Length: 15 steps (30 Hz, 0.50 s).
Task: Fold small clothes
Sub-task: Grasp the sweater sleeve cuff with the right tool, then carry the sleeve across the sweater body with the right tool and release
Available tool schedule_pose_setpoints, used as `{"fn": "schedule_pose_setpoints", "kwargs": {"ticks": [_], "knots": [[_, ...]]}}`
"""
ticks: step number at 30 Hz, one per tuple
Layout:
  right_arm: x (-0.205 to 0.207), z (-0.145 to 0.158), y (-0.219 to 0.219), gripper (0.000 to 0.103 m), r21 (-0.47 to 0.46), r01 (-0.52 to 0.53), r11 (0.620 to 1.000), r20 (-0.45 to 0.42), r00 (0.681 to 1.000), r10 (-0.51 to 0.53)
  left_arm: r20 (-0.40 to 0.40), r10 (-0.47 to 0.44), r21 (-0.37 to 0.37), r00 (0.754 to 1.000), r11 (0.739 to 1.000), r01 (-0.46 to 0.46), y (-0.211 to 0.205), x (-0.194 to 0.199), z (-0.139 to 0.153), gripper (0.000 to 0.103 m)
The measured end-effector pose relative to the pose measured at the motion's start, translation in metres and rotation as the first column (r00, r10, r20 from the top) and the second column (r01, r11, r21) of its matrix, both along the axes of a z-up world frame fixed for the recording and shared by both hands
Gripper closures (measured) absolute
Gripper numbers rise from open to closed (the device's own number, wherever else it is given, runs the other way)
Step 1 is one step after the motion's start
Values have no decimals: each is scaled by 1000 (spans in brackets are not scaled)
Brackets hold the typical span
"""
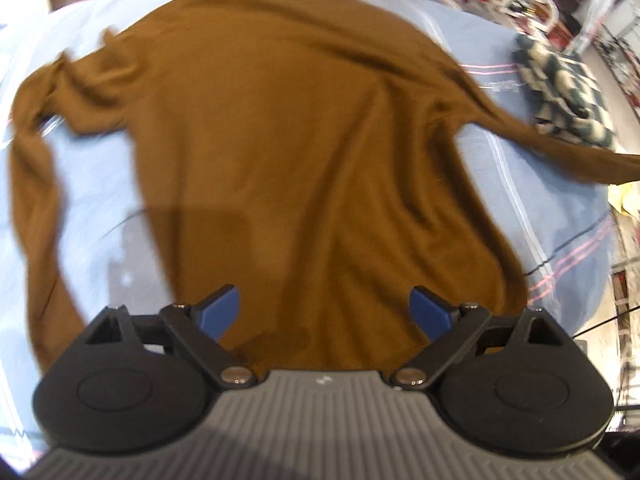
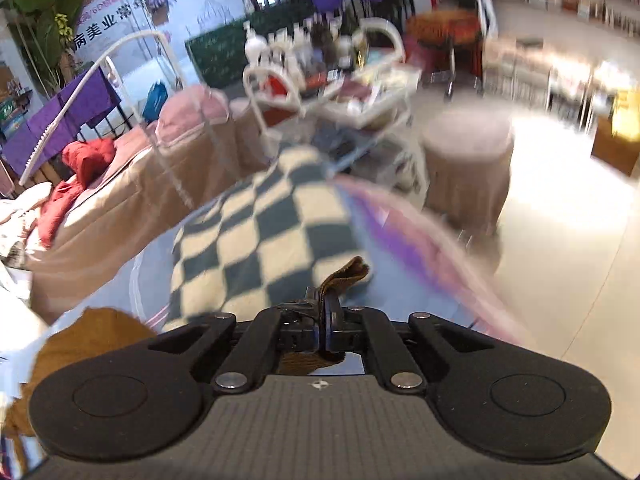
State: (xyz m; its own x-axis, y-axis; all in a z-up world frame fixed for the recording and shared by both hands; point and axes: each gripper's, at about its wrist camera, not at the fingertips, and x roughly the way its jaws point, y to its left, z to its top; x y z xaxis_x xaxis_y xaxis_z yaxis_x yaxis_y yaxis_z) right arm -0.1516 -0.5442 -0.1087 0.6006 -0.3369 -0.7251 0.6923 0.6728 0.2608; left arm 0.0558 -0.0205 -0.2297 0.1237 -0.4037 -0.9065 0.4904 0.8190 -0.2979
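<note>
A brown long-sleeved top (image 1: 280, 140) lies spread on a light blue bed cover (image 1: 92, 200). Its left sleeve curls down the left side, and its right sleeve (image 1: 560, 140) stretches off to the right edge of the left wrist view. My left gripper (image 1: 325, 312) hovers open over the top's near hem, blue pads wide apart with nothing between them. In the right wrist view my right gripper (image 2: 326, 312) is shut on the brown sleeve cuff (image 2: 348, 272), which sticks up past the fingertips. More brown cloth (image 2: 88, 336) shows at the lower left there.
A folded dark-and-cream checkered cloth (image 2: 260, 232) lies on the bed near the right gripper, also seen at the bed's right side (image 1: 568, 92). Beyond the bed edge stand a white trolley (image 2: 340, 80) with bottles, a round covered stool (image 2: 468, 168) and another bed with red clothes (image 2: 80, 168).
</note>
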Motion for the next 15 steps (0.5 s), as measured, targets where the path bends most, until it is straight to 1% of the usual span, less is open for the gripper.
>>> {"fn": "schedule_pose_setpoints", "kwargs": {"ticks": [3,5,6,7,9,11,12,13,14,15], "knots": [[14,-30,22,98,21,-26,999,-30,999,27,-3,-38,-8,999,999,38,-11,-3,2,10],[9,-35,28,98,71,-11,997,-7,1000,11,-12,-53,-3,999,999,53,-13,-7,1,10],[4,-37,31,98,117,2,993,20,1000,-5,-14,-61,2,998,998,62,-15,-10,3,10],[-2,-38,33,98,177,33,984,58,997,-44,-13,-69,8,997,998,70,-15,-12,3,10],[-11,-33,40,98,295,95,951,114,984,-134,-9,-70,14,997,997,70,-13,-15,4,10],[-10,-21,55,97,363,81,928,151,978,-145,-19,-57,9,998,998,57,-9,-18,4,10],[-11,-15,64,97,422,58,905,207,965,-159,-22,-50,9,999,999,50,-7,-17,3,10],[-15,-9,69,97,500,37,865,296,931,-211,-20,-43,6,999,999,43,-6,-17,3,10],[-21,-5,74,97,595,24,804,374,877,-303,-22,-39,2,999,999,39,-5,-17,4,10],[-25,-3,79,97,687,9,726,417,814,-405,-25,-37,-2,999,999,37,-5,-16,4,10]]}}
